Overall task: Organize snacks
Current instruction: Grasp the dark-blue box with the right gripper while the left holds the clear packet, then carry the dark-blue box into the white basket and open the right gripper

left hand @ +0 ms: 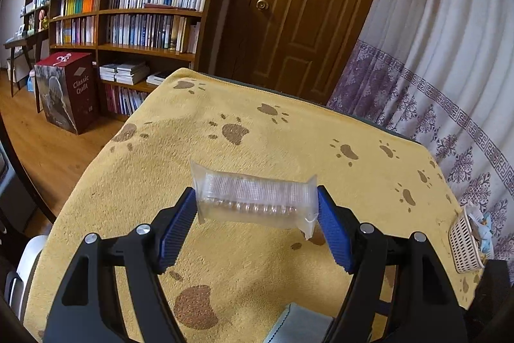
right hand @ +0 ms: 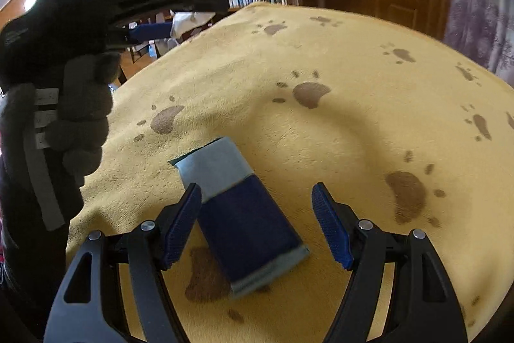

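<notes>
Clear plastic is wrapping the snack pack (left hand: 255, 198) that the left gripper (left hand: 257, 198) is pinching between its blue fingers, up above the yellow blanket (left hand: 225, 150). Over on the right, the right gripper (right hand: 257, 195) is hanging with its jaws wide over a blue snack bag (right hand: 239, 214) lying on the blanket. A white basket (left hand: 464, 246) is sitting near the blanket's edge.

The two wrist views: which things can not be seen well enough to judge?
- Basket contents, left wrist view: small, at the fisheye edge.
- Blue packet label, right wrist view: motion blur.
- Clear packet contents, held by the left claw: hazy wrapper.
- Right claw: open, above the packet; contact unclear.
</notes>
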Demonstrator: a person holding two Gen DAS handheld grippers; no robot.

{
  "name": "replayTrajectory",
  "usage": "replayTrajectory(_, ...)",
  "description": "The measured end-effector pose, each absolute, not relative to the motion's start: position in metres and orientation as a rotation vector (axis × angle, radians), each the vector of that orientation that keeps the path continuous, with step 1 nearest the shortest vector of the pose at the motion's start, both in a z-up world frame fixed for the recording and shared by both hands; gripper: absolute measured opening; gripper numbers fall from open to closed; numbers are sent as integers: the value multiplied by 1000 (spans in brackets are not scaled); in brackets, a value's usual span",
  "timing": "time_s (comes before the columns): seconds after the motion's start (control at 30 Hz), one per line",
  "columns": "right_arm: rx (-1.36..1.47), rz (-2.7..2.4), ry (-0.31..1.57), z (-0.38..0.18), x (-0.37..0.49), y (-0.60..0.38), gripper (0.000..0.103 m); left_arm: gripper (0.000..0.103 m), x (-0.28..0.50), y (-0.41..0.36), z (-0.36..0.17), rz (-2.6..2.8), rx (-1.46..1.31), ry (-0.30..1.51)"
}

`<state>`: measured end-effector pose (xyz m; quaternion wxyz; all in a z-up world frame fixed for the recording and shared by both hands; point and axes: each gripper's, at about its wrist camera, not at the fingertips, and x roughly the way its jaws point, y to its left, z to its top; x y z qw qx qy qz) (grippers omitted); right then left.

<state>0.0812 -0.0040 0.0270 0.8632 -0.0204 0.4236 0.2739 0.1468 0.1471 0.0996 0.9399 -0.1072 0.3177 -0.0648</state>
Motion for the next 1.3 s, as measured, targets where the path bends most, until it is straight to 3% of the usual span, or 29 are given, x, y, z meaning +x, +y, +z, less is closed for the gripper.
replayTrajectory(0.47, -182, 587, 886, 19, 64, 24, 72, 74, 151, 152, 93, -112, -228, 662)
replayTrajectory(0.77, -232, 503, 858, 19, 58, 31, 52, 74, 151, 151, 90, -105, -215, 662)
replayTrajectory(1.3, 24, 347, 824, 41, 33, -55, 51, 74, 147, 128, 92, -149, -178, 656)
